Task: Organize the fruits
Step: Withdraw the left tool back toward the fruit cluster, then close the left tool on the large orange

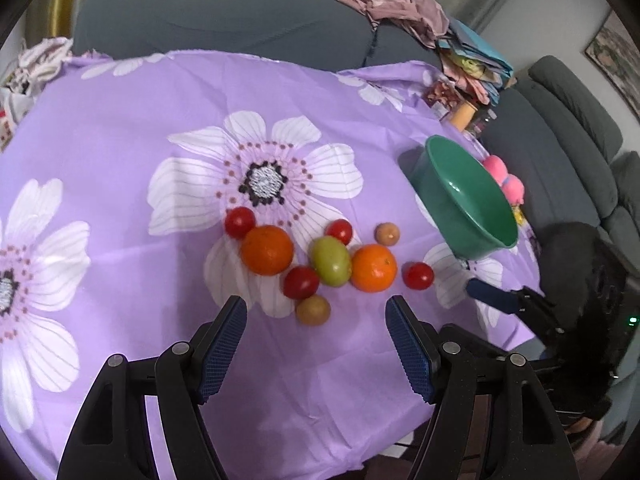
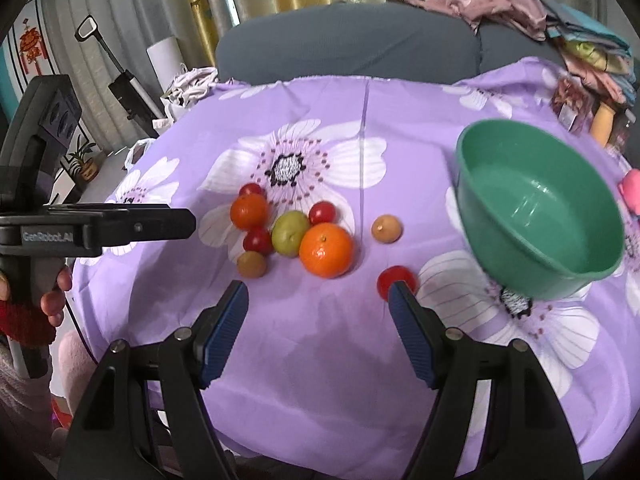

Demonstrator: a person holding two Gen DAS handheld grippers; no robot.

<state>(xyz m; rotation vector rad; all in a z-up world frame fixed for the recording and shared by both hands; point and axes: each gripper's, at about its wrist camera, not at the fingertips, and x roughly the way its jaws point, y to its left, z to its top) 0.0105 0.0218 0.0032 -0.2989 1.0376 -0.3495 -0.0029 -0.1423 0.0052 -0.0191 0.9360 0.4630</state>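
Several fruits lie in a loose cluster on the purple flowered cloth (image 1: 120, 152): two oranges (image 1: 267, 250) (image 1: 374, 268), a green fruit (image 1: 331, 261), several red tomatoes (image 1: 240, 222), and two small brown fruits (image 1: 313, 310) (image 1: 387, 234). An empty green bowl (image 1: 464, 200) stands to their right. My left gripper (image 1: 316, 305) is open just above the near brown fruit and holds nothing. My right gripper (image 2: 317, 293) is open in front of the nearer orange (image 2: 326, 250). Its right finger partly covers a lone tomato (image 2: 397, 278). The bowl (image 2: 540, 208) sits to its right.
A grey sofa (image 1: 208, 16) runs behind the table, with piled clothes (image 1: 404, 4) on it. Pink toys (image 1: 504, 180) and small jars lie beyond the bowl at the right edge. A hand (image 2: 52, 292) holds the left gripper (image 2: 188, 222) at the table's left side.
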